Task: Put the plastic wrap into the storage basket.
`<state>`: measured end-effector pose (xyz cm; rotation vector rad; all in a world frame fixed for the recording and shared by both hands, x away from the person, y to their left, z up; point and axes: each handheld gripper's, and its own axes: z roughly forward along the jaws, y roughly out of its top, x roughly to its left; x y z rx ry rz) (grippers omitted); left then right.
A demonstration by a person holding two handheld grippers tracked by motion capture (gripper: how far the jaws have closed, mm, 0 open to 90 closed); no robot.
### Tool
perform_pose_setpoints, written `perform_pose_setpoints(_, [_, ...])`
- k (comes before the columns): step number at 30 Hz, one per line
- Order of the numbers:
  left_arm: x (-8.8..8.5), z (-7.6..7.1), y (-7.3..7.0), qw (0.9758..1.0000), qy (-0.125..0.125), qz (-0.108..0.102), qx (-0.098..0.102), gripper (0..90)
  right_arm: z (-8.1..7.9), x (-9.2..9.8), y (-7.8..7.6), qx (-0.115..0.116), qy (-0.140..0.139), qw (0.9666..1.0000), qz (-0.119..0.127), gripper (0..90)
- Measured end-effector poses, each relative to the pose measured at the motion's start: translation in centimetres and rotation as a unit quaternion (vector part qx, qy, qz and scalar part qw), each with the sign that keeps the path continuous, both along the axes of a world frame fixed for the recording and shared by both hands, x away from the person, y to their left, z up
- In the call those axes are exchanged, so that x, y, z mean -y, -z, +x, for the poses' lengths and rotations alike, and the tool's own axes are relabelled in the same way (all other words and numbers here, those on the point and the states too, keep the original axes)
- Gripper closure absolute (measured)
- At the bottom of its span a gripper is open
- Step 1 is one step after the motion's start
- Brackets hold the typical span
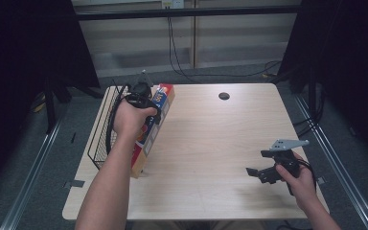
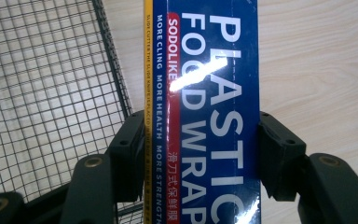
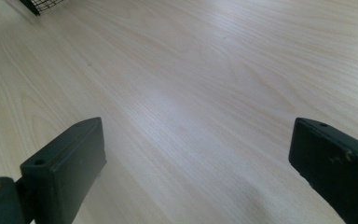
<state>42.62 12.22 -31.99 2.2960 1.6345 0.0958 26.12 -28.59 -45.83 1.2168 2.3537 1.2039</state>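
Item: left gripper [image 2: 200, 154]. Jaws pinching the plastic wrap box [image 2: 205, 107] across its narrow width, one pad on each long side, in the left gripper view.

Item: plastic wrap box [image 1: 153, 127]. Long blue carton at about 9 o'clock on the table [image 1: 211, 143], lying from 12 toward 6, just beside the wire basket [image 1: 103, 129] at the table's 9 o'clock edge.

Item: right gripper [image 1: 263, 173]. Jaws spread wide, holding nothing, over bare wood at about 4 o'clock.

Risks, judged:
- The glossy film on the carton may let it slip between the pads.
- If the hold sits off the carton's middle, the long box could swing and dip at one end when lifted.
- A dipping end could catch the basket rim alongside.
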Motion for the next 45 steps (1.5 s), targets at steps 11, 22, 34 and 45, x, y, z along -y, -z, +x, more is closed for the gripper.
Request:
perform_pose_setpoints(11, [-1.1,-0.1,-0.2,0.9999,-0.01,-0.001,-0.002,42.9,0.0,-0.1,0.0,0.0,0.0,1.0,-0.002,3.6])
perform_pose_setpoints(22, [-2.2,-0.1,-0.1,0.9994,-0.035,-0.002,0.002,42.8,0.0,-0.1,-0.1,0.001,0.0,1.0,-0.001,3.6])
perform_pose_setpoints(34, [-3.5,0.1,0.3,0.9984,-0.056,0.009,0.004,42.9,0.1,-0.1,0.0,-0.002,0.001,1.0,-0.002,3.6])
perform_pose_setpoints(45, [-4.6,0.1,0.6,0.997,-0.077,0.006,0.006,42.9,0.1,-0.2,0.0,-0.001,-0.002,1.0,-0.003,3.6])
